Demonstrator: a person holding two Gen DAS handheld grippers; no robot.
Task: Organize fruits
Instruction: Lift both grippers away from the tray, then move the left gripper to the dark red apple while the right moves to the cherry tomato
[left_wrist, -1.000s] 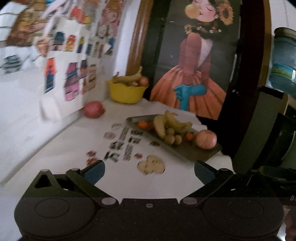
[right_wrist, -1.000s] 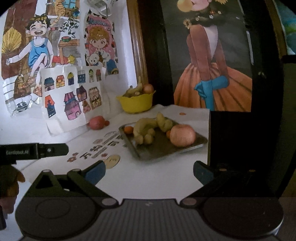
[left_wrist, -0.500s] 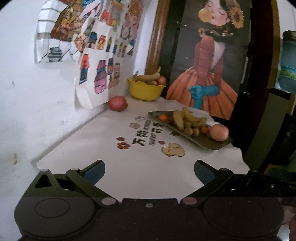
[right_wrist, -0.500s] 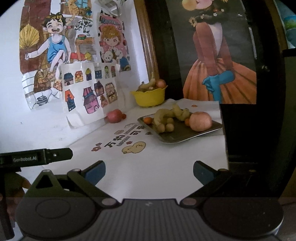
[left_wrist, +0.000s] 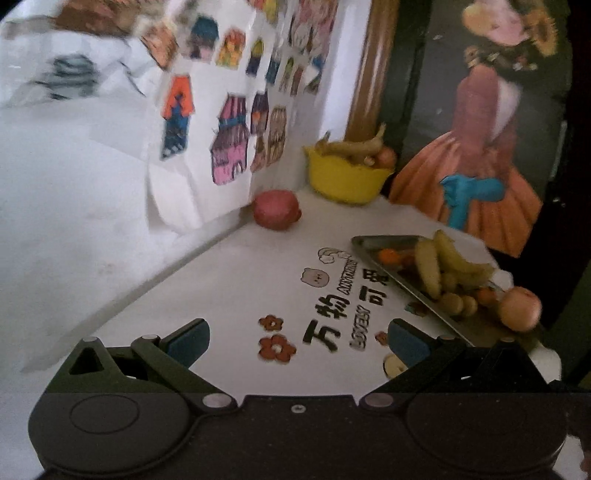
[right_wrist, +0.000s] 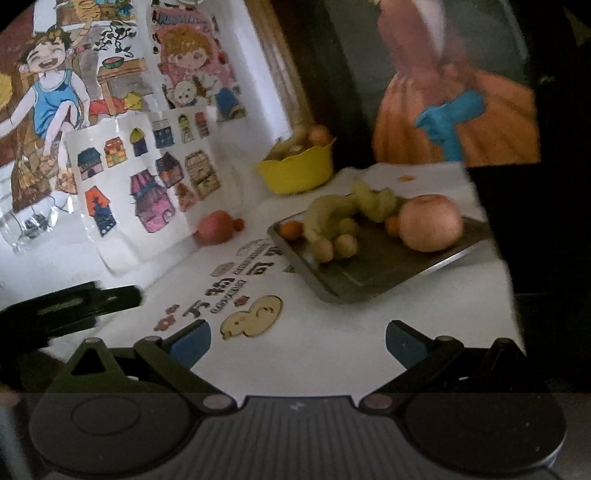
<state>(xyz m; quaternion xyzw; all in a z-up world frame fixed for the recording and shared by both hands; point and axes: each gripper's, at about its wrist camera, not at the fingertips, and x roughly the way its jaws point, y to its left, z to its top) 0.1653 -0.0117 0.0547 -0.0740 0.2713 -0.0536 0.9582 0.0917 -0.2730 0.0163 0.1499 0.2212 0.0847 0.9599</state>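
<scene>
A grey metal tray (right_wrist: 373, 271) (left_wrist: 373, 245) on the white table holds bananas (right_wrist: 332, 212) (left_wrist: 439, 264), small brown round fruits (right_wrist: 345, 245), small oranges (right_wrist: 290, 229) and a pink apple (right_wrist: 430, 223) (left_wrist: 519, 308). At the back a yellow bowl (left_wrist: 347, 177) (right_wrist: 297, 171) holds bananas and a round fruit. A red apple (left_wrist: 275, 210) (right_wrist: 218, 230) lies by the wall. My left gripper (left_wrist: 295, 339) is open and empty above the printed table cover. My right gripper (right_wrist: 297, 341) is open and empty, short of the tray.
Paper drawings (left_wrist: 229, 122) (right_wrist: 144, 177) hang on the white wall at left. A dark framed picture (left_wrist: 491, 122) stands behind the table. The table's right edge (right_wrist: 506, 280) drops into darkness. The other gripper's black body (right_wrist: 70, 304) shows at left in the right wrist view.
Both grippers moved forward over the table toward the fruit; the tray and bowl look larger. Both stay open and empty. No fruit has moved.
</scene>
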